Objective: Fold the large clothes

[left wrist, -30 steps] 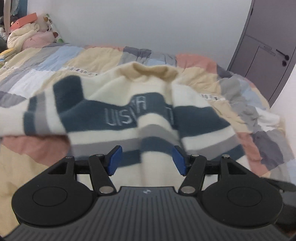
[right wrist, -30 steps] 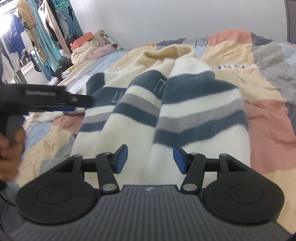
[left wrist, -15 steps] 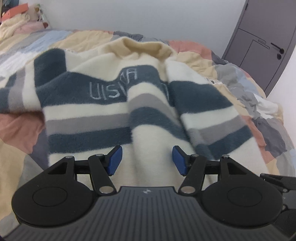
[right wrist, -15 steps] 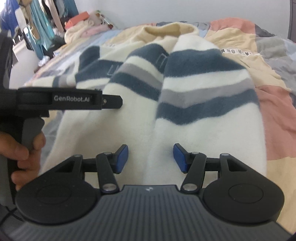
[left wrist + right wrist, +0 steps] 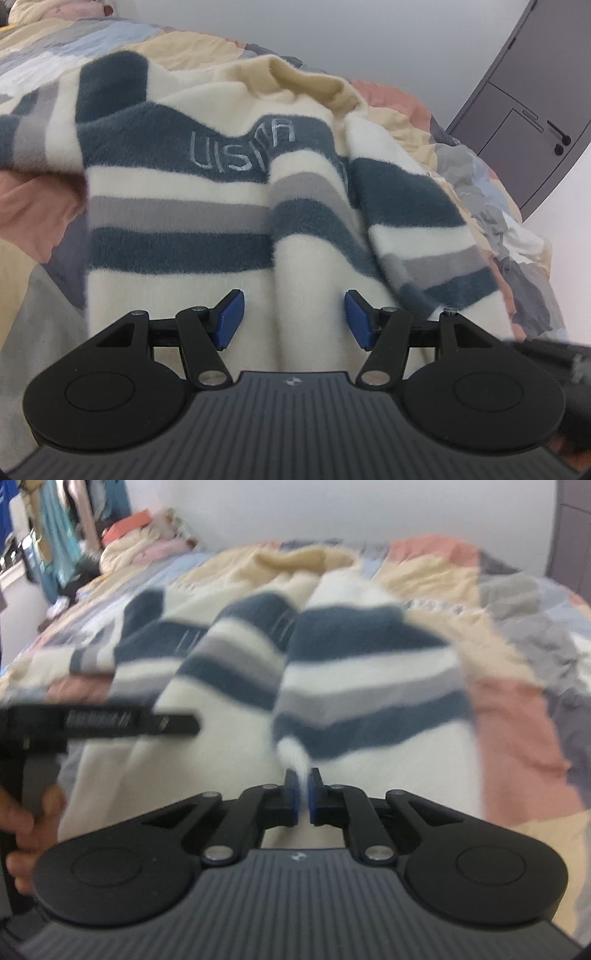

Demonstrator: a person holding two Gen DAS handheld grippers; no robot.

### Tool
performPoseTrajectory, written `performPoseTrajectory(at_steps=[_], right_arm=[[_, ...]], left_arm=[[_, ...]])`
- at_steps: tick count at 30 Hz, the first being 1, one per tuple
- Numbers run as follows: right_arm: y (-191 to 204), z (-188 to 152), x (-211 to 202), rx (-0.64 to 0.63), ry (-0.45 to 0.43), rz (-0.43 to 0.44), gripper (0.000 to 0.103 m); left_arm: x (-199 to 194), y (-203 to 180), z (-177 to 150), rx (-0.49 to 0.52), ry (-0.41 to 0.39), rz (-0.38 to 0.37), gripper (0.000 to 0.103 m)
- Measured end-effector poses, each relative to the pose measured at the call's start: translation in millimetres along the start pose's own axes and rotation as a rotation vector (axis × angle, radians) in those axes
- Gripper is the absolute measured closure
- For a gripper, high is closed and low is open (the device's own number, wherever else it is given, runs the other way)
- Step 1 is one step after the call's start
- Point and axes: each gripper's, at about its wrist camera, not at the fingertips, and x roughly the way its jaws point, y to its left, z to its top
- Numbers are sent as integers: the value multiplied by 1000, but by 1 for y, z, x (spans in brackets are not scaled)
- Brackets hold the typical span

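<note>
A cream fleece sweater [image 5: 207, 229] with dark blue and grey stripes and "USMA" lettering lies spread on the bed, collar far from me. It also shows in the right wrist view [image 5: 369, 686]. My left gripper [image 5: 293, 319] is open and hovers low over the sweater's cream bottom part, a raised fold between its blue pads. My right gripper [image 5: 303, 794] is shut on a pinch of cream fabric at the sweater's bottom edge. The left gripper's body [image 5: 110, 722] and the hand holding it show at the left of the right wrist view.
The sweater lies on a patchwork quilt [image 5: 498, 206] in cream, pink, grey and blue. A grey door [image 5: 535, 110] stands at the right. Pillows and plush items [image 5: 144, 542] are at the bed's far left, with hanging clothes [image 5: 55, 535] beyond.
My right gripper has closed on the sweater's bottom edge; it was open before. My left gripper has moved lower and closer over the sweater and stays open.
</note>
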Motion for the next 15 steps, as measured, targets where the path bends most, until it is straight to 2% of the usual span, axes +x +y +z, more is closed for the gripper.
performPoseTrajectory(at_steps=[8, 13, 15], right_arm=[[-66, 55, -20, 87, -121, -126, 95], [-127, 97, -5, 195, -172, -232, 95], [-148, 110, 7, 211, -204, -300, 95]], left_arm=[[1, 1, -1, -11, 5, -7, 37], [5, -1, -1, -5, 3, 1, 37], [5, -2, -1, -7, -4, 4, 37]])
